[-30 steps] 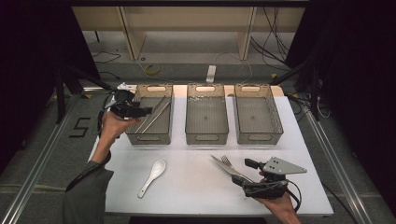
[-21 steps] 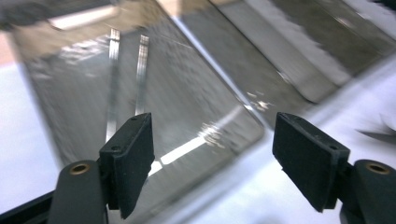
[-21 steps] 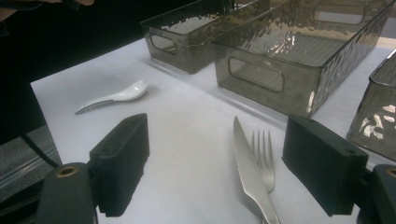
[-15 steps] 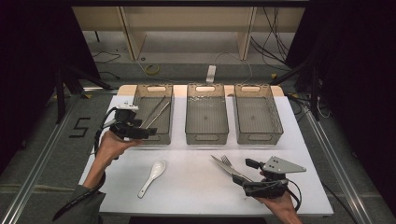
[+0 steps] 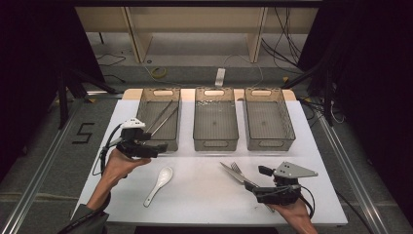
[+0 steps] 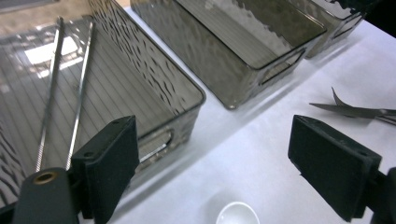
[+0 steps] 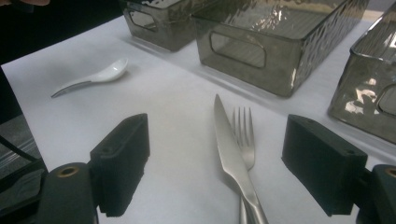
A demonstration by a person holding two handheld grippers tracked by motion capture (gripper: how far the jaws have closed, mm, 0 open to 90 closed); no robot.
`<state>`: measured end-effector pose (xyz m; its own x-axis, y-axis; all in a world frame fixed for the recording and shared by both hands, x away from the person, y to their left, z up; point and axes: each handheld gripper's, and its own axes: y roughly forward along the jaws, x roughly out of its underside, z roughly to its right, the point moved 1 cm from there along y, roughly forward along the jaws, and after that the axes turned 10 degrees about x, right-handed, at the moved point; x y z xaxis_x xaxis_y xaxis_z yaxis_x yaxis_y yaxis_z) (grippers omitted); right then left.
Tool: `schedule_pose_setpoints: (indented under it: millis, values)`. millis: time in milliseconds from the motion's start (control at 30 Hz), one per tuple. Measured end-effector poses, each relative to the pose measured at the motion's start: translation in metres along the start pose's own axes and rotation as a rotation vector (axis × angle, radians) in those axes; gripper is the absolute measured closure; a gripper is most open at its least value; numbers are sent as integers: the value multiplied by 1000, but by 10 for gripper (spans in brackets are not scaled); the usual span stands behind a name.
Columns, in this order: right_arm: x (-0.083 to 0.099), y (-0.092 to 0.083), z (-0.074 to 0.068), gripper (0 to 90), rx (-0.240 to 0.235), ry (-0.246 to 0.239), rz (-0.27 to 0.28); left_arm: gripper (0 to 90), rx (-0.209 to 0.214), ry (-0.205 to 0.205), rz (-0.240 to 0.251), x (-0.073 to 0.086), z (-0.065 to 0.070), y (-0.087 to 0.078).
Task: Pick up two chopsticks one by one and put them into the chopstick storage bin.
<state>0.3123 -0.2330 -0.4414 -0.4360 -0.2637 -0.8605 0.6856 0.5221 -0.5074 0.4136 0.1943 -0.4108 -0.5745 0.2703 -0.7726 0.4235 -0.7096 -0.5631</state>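
1. Left gripper (image 5: 160,146): jaws released and just been opening, nothing between them; they hover at the near end of the left bin (image 5: 165,138), where two chopsticks (image 5: 163,113) lie.
2. Spoon (image 5: 159,184): on the table (image 5: 204,200), just below those jaws.
3. Right gripper (image 5: 257,181): jaws released; knife (image 7: 229,154) and fork (image 7: 243,135) lie between them, untouched.
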Motion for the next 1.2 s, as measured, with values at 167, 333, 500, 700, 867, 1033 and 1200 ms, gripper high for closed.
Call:
schedule_pose_setpoints:
  millis: [167, 333, 500, 700, 867, 1033, 1200]
  values:
    - [1, 5, 3, 242, 18, -16, -61, 156, 4, 0, -15, 11, 2, 2]
    - [3, 8, 4, 243, 27, -27, -98, 156, 3, 8, 25, 16, 8, -2]
    - [3, 10, 9, 250, 34, -27, -114, 156, 8, 10, 61, 21, 14, -6]
    - [6, 12, 17, 254, 74, -61, -185, 156, 5, 12, 86, 25, 19, -9]
    - [8, 9, 23, 264, 88, -52, -206, 157, 25, 10, 104, 27, 24, -10]
    - [10, 8, 23, 263, 98, -54, -230, 156, 32, 18, 144, 28, 29, -12]
    - [11, 10, 21, 261, 99, -65, -250, 156, 37, 17, 142, 31, 32, -14]
